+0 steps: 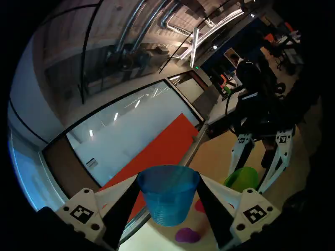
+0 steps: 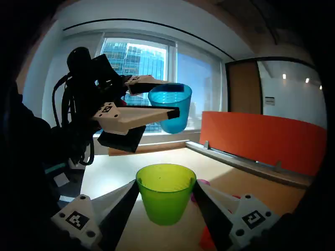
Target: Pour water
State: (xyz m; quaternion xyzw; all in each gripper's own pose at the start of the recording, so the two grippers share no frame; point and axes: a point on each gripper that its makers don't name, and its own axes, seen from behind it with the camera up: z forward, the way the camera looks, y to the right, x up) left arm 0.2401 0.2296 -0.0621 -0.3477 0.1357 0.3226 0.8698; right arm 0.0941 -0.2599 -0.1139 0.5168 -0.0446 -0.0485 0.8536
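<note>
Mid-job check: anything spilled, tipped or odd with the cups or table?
Nothing stands out. The blue cup sits upright in the left gripper, held higher than the green cup, which is upright in the right gripper. No puddle shows on the table. Whether either cup holds water is unclear.

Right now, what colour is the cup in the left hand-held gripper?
The cup is translucent blue; the left gripper view shows it best.

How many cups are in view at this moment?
2. The blue cup is held in the left gripper, raised higher. The green cup is in the right gripper, lower. The magenta shapes beneath are too unclear to identify and could be more cups.
</note>
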